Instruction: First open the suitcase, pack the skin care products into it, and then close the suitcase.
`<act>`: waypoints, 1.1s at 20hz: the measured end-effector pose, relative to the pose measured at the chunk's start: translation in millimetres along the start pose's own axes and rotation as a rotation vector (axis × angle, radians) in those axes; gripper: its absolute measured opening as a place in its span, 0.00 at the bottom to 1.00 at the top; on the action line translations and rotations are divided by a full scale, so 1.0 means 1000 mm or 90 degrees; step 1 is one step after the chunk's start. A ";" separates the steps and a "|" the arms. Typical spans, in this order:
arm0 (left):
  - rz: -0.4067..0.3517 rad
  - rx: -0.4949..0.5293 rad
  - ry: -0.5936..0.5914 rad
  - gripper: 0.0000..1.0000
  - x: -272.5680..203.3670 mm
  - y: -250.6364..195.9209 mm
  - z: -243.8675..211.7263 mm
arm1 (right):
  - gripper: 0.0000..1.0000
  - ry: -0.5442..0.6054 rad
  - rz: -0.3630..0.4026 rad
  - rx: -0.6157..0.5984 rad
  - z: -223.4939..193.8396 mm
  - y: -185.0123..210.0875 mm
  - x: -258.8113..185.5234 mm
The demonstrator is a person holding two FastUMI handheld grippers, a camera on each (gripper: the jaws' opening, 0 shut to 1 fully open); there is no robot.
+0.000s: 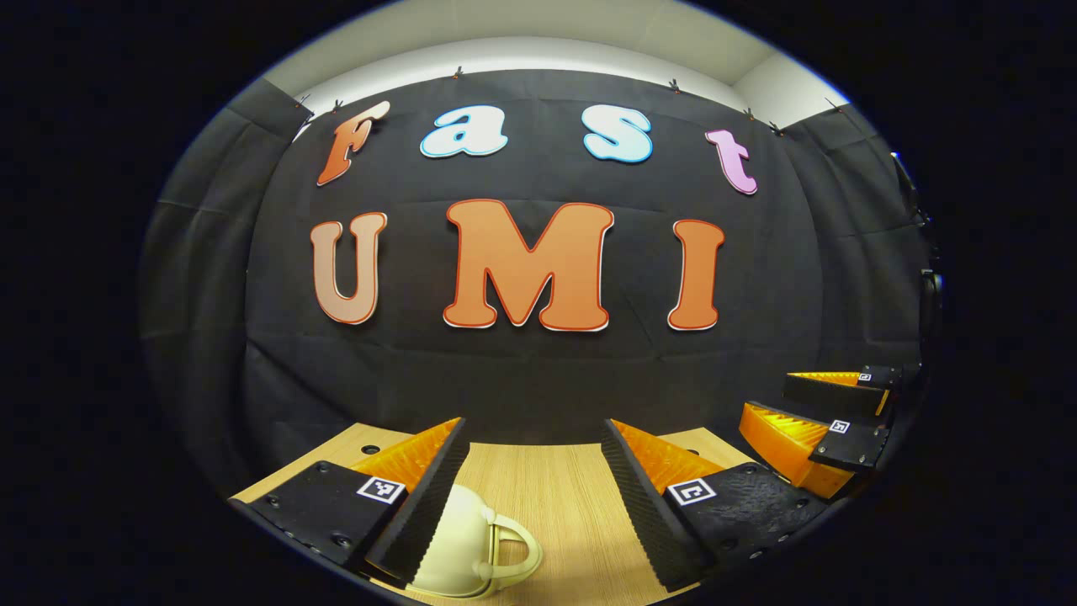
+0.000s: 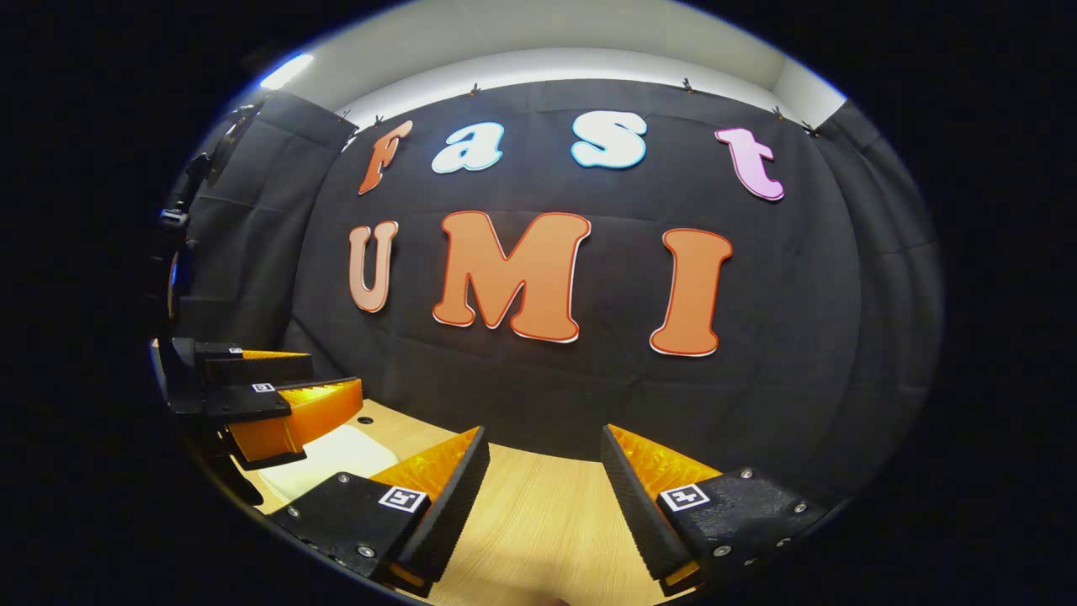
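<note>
Both tools hang low over a pale wood-grain worktop (image 1: 555,480), each with its two fingers spread wide and nothing between them. The left tool (image 1: 534,497) has ribbed, saw-toothed pads facing inward and a small square marker on each finger base. Just under its left finger (image 1: 421,505) sits a cream, rounded suitcase (image 1: 458,547), smooth and glossy, with a looped handle (image 1: 513,551) on the side toward the gap; finger and shell look close, but I cannot tell whether they touch.

The right tool (image 2: 543,497) is equally released above bare board. From its view the left tool (image 2: 278,404) shows off to the side, and the same cream suitcase (image 2: 332,459) lies beneath it as a flat, soft-cornered slab. A small dark round hole (image 2: 365,419) marks the worktop near it.

Behind everything, black cloth (image 1: 538,379) hangs in creased panels as the booth wall, clipped along its top edge, with a white wall and ceiling (image 1: 522,34) above.
</note>
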State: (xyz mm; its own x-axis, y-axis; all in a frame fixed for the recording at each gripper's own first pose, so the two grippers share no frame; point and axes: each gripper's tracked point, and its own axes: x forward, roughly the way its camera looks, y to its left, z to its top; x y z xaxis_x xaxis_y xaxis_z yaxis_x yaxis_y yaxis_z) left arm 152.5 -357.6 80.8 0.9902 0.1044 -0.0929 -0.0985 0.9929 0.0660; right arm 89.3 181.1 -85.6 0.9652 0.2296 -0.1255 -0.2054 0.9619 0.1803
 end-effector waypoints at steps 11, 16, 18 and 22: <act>0.010 0.022 0.090 0.97 -0.001 -0.001 -0.043 | 0.86 0.092 -0.021 0.040 -0.042 -0.002 0.003; 0.016 0.018 0.110 0.97 0.001 -0.001 -0.055 | 0.86 0.147 -0.026 0.032 -0.063 0.000 0.004; 0.018 0.015 0.109 0.97 0.000 0.000 -0.054 | 0.86 0.154 -0.026 0.038 -0.064 0.002 0.004; 0.030 0.001 0.101 0.97 -0.001 0.003 -0.052 | 0.86 0.146 -0.029 0.047 -0.059 0.000 0.005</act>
State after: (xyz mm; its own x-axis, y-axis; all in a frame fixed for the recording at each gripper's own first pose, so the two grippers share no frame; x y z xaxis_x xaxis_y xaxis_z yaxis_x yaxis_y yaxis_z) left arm 146.3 -352.0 29.6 0.9566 0.1578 -0.2449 -0.1436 0.9868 0.0749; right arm 84.3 191.1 -143.5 0.9096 0.2222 -0.3511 -0.1424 0.9605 0.2390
